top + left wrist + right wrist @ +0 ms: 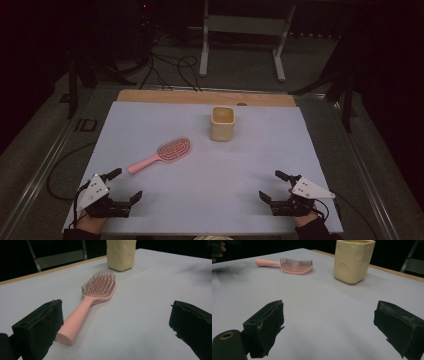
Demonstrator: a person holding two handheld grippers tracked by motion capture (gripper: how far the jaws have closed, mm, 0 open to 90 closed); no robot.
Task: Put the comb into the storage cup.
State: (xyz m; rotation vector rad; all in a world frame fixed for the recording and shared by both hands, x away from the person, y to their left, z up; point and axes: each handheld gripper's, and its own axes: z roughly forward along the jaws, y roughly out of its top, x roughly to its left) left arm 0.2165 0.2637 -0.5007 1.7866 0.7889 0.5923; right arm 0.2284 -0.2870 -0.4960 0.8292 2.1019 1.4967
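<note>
A dark room surrounds a pale tabletop with a wooden strip along its far edge; cables and a metal frame sit on the floor beyond it.

In the high view, a pink brush lies left of centre, bristles up, its handle pointing toward the near left corner. A cream cup stands upright farther back, near the middle, apart from the brush. The left gripper rests at the near left edge, held by a hand, its fingers spread wide with nothing between them. The brush handle ends near its farther finger, not touching. The right gripper rests at the near right edge, fingers likewise spread and empty.

In the left gripper view, the two black fingers rise from the bottom corners, wide apart. The brush lies between them, closer to the left-hand one, with its handle end just beside that finger. The cup stands behind the brush head, its top cut off by the frame.

In the right gripper view, the fingers stand wide apart over bare tabletop. The cup stands ahead to the right, showing round dimples on its sides. The brush lies farther back on the left.
</note>
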